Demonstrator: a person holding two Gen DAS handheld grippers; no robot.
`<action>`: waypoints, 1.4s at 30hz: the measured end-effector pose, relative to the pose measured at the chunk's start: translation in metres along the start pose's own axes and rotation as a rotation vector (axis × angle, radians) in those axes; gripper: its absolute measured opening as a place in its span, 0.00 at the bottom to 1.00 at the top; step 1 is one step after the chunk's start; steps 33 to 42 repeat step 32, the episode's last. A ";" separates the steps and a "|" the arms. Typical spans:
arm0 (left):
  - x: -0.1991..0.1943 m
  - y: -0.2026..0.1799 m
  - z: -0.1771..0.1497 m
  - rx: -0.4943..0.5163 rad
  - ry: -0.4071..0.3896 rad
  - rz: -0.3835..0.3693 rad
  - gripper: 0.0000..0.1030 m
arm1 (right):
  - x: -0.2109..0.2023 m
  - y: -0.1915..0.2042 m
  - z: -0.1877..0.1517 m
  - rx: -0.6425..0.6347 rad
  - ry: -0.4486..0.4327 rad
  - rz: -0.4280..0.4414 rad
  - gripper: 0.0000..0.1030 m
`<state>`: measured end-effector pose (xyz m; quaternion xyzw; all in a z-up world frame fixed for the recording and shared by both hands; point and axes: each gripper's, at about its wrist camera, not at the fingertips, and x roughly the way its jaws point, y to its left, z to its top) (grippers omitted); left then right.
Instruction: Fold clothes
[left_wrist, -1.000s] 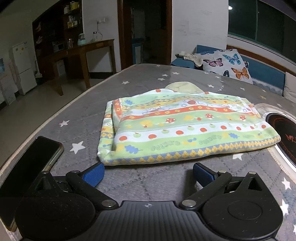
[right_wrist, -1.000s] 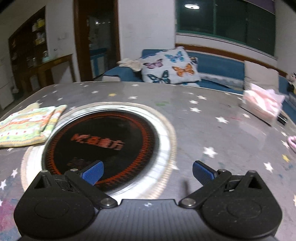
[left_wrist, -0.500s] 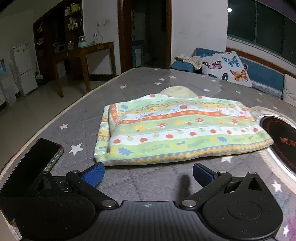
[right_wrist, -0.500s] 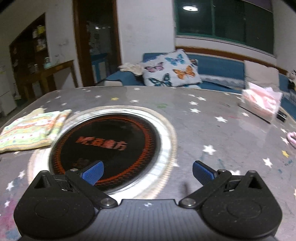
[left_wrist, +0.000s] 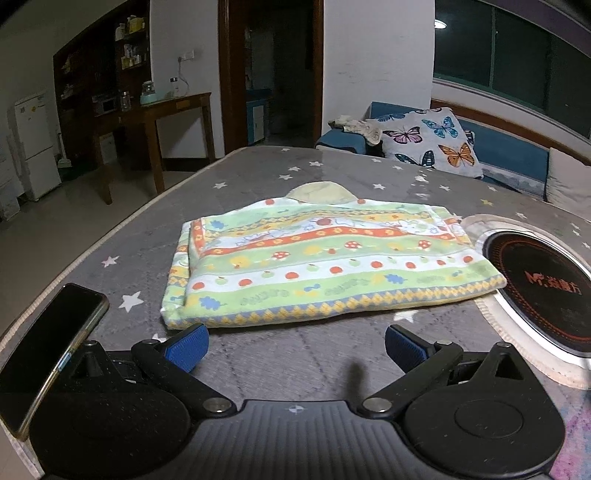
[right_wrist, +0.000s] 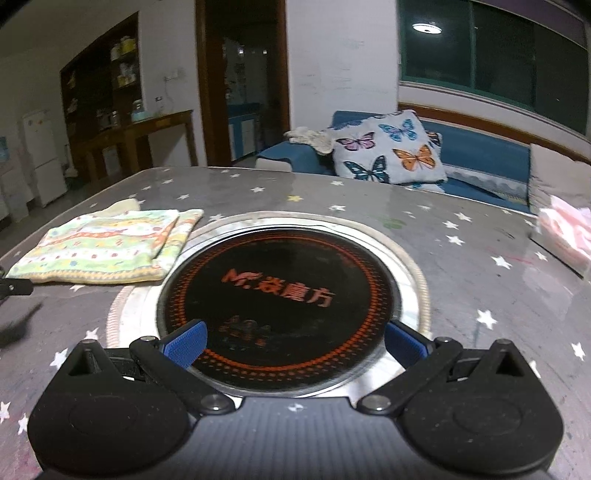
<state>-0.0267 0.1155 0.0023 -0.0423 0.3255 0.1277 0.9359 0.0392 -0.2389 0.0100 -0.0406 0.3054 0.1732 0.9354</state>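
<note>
A folded striped cloth (left_wrist: 325, 262), green, white and orange with fruit prints, lies flat on the grey star-patterned table (left_wrist: 240, 184). It also shows at the left in the right wrist view (right_wrist: 107, 245). My left gripper (left_wrist: 295, 345) is open and empty, just short of the cloth's near edge. My right gripper (right_wrist: 293, 341) is open and empty above the black round cooktop (right_wrist: 280, 302), to the right of the cloth.
A black phone (left_wrist: 44, 347) lies at the table's left edge beside my left gripper. The cooktop (left_wrist: 543, 291) is set in the table right of the cloth. A pink tissue pack (right_wrist: 565, 232) sits at the far right. A blue sofa with a butterfly cushion (left_wrist: 428, 144) stands behind.
Both grippers have drawn back and lifted a little, so the cloth and cooktop look farther away. The cloth has not moved. Both stay open.
</note>
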 end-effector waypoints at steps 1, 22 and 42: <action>-0.001 -0.001 0.000 0.000 0.000 -0.003 1.00 | 0.000 0.003 0.001 -0.007 -0.001 0.006 1.00; -0.019 -0.011 -0.006 0.006 -0.017 -0.015 1.00 | 0.006 0.065 0.015 -0.106 -0.021 0.143 1.00; -0.030 -0.010 -0.010 -0.012 -0.033 -0.016 1.00 | 0.004 0.093 0.015 -0.142 -0.020 0.193 1.00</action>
